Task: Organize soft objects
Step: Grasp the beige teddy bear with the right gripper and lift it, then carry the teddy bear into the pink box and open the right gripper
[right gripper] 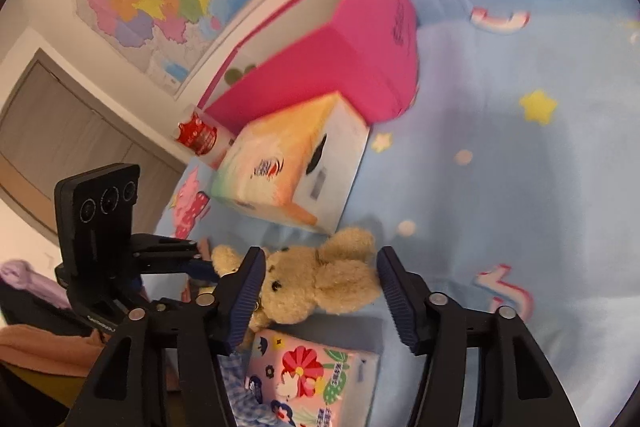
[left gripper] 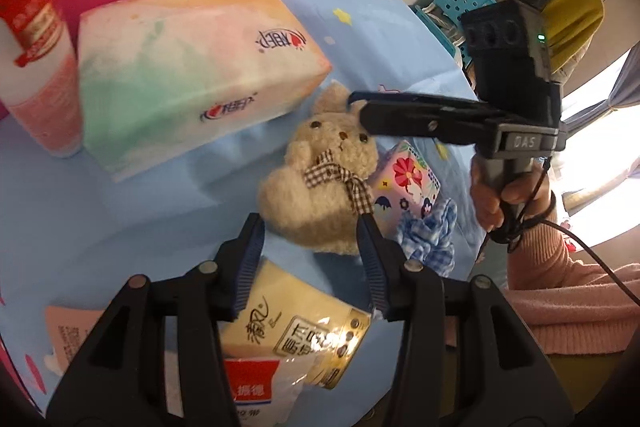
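Both grippers are flanking the plush rabbit lying on the blue bedsheet beside the tissue pack: left gripper and right gripper jaws are standing apart, empty.

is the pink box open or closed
Open. In the right wrist view the pink box has no lid on top, and its pale inner walls show. What lies inside cannot be told.

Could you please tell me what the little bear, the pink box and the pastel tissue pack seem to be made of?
Bear: curly beige plush, apparently stuffed fabric, with a woven checked bow. Pink box: probably matte cardboard, given its thin stiff walls and sharp folds. Tissue pack: likely thin plastic film over paper, printed, slightly glossy.
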The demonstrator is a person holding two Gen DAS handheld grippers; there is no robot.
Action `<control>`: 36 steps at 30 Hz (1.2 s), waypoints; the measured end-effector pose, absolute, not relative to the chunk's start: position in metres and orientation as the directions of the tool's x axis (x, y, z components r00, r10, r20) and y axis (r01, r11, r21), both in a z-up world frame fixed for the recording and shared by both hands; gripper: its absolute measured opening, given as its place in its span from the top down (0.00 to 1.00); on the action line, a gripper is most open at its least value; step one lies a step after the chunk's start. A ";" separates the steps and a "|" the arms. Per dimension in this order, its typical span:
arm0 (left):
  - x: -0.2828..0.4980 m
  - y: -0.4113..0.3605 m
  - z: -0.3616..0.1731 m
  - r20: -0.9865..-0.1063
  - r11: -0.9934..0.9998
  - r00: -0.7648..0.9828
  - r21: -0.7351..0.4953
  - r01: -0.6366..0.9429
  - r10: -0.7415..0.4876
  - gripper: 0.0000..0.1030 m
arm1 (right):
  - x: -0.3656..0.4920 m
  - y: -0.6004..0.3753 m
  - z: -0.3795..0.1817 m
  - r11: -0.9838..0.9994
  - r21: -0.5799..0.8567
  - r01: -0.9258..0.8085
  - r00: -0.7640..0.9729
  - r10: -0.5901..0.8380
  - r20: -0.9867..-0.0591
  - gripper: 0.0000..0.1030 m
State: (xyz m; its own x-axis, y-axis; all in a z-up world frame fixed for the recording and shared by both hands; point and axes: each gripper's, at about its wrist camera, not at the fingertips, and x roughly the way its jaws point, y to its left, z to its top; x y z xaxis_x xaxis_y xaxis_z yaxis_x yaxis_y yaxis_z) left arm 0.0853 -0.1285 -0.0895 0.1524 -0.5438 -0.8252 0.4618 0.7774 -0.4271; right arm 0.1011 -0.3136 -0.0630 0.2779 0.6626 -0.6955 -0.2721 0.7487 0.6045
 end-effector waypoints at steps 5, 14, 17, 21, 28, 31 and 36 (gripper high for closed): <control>0.090 -0.125 -0.089 -0.818 0.784 0.156 -0.449 0.428 -0.554 0.66 | 0.100 -0.315 -0.068 0.701 0.655 -0.283 0.252 0.713 -0.655 0.59; 0.095 -0.122 -0.068 -0.792 0.786 0.215 -0.452 0.422 -0.571 0.69 | 0.082 -0.310 -0.037 0.717 0.603 -0.350 0.327 0.697 -0.639 0.77; 0.097 -0.121 -0.047 -0.778 0.789 0.262 -0.432 0.437 -0.571 0.69 | 0.082 -0.311 -0.016 0.715 0.587 -0.379 0.367 0.699 -0.614 0.80; 0.108 -0.122 -0.013 -0.766 0.809 0.343 -0.369 0.457 -0.543 0.69 | 0.093 -0.306 0.011 0.717 0.555 -0.422 0.413 0.697 -0.586 0.80; 0.148 -0.118 0.041 -0.751 0.859 0.480 -0.222 0.461 -0.452 0.69 | 0.135 -0.299 0.050 0.718 0.511 -0.473 0.495 0.696 -0.519 0.80; 0.170 -0.115 0.047 -0.757 0.875 0.499 -0.195 0.443 -0.422 0.69 | 0.157 -0.295 0.056 0.717 0.517 -0.468 0.517 0.696 -0.498 0.80; 0.205 -0.112 0.045 -0.782 0.899 0.498 -0.174 0.403 -0.375 0.69 | 0.191 -0.291 0.048 0.729 0.526 -0.438 0.533 0.681 -0.502 0.80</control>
State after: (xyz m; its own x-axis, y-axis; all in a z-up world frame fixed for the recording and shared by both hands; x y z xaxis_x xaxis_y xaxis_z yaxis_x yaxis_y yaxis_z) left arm 0.2046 -0.1122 0.0447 0.4984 -0.3747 -0.7818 0.4030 0.8985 -0.1738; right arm 0.1907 -0.2912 0.0481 0.5326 0.6814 -0.5020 -0.4377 0.7294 0.5258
